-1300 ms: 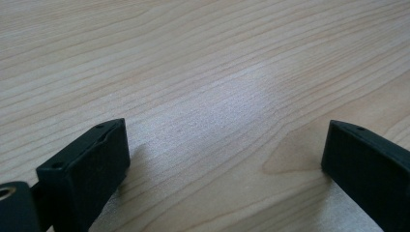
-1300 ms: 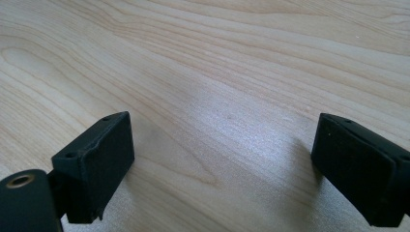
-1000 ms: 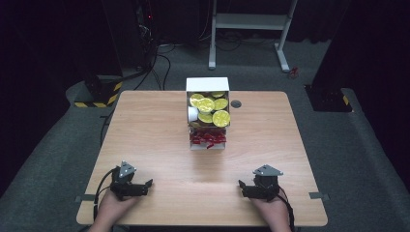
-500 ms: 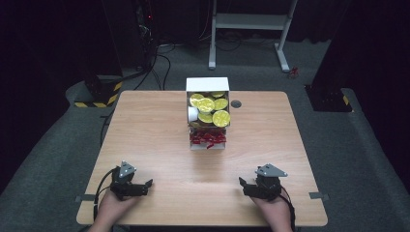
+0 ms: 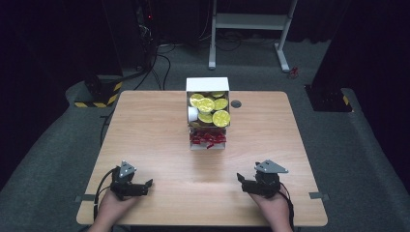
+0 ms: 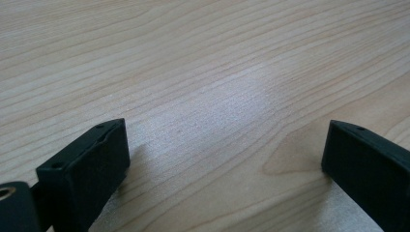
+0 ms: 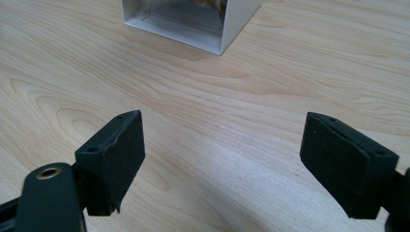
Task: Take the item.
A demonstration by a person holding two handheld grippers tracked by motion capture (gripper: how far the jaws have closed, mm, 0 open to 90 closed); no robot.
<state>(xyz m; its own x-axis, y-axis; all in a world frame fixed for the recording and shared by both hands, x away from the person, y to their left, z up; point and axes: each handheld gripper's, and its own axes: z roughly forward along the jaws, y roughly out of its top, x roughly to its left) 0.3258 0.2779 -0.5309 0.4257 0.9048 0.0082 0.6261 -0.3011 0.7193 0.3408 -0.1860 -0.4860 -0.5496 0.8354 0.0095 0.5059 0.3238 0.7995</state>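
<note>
The right gripper (image 5: 250, 182) has just been narrowing its jaws a little, with nothing between them; in the right gripper view the two black pads (image 7: 123, 154) stand wide apart over bare wood, so it holds nothing. Set against the pictures from a second ago, neither hand has shifted to speak of, and the white box (image 5: 208, 113) sits exactly where it was. The left gripper (image 5: 140, 187) gapes open too, its pads (image 6: 92, 166) hovering low above the table with only grain between them. To my eye this is a settling of the hands before any reach, so the work on the box has not started. The box stands at the middle of the far half of the light wooden table (image 5: 145, 135), well apart from both grippers, packed on top with gold-foil coins (image 5: 210, 106) and showing red wrappers (image 5: 208, 138) through its near face. A small dark grommet (image 5: 236, 104) sits just beside it. Around the table lie grey carpet, a white frame (image 5: 251, 21) and yellow-black hazard tape (image 5: 96, 96) in a dim room.
</note>
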